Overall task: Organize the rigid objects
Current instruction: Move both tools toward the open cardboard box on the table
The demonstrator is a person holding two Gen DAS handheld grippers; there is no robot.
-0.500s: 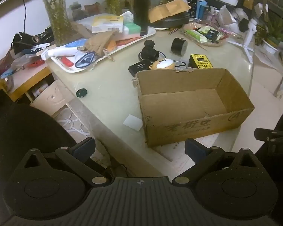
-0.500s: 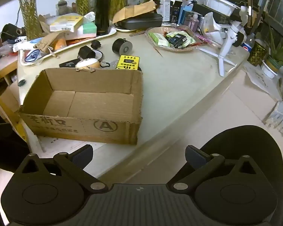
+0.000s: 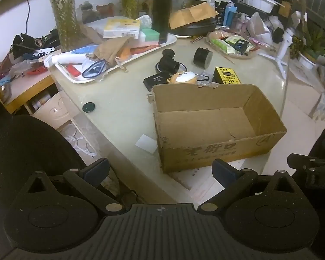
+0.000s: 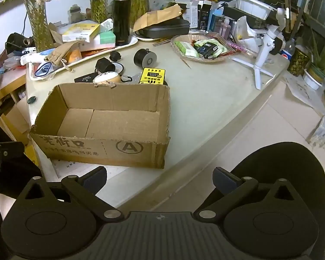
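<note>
Nearest, the left gripper (image 3: 160, 171) and right gripper (image 4: 160, 178) hang wide open, holding nothing. Beyond sits an empty cardboard box (image 4: 110, 121). Just behind it, 1 yellow device (image 4: 152, 76) looks rigid, light, probably smooth; take it across its 2 long edges.

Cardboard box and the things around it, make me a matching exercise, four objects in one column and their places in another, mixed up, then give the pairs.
Objects:
1. cardboard box
2. black flask
3. yellow device
4. white tripod stand

Places:
A. standing on the white tray
B. nearest the table's front edge, nothing inside
C. right part of the table, beside the snack basket
D. just behind the box's far wall

Pairs: 1-B, 2-A, 3-D, 4-C
</note>
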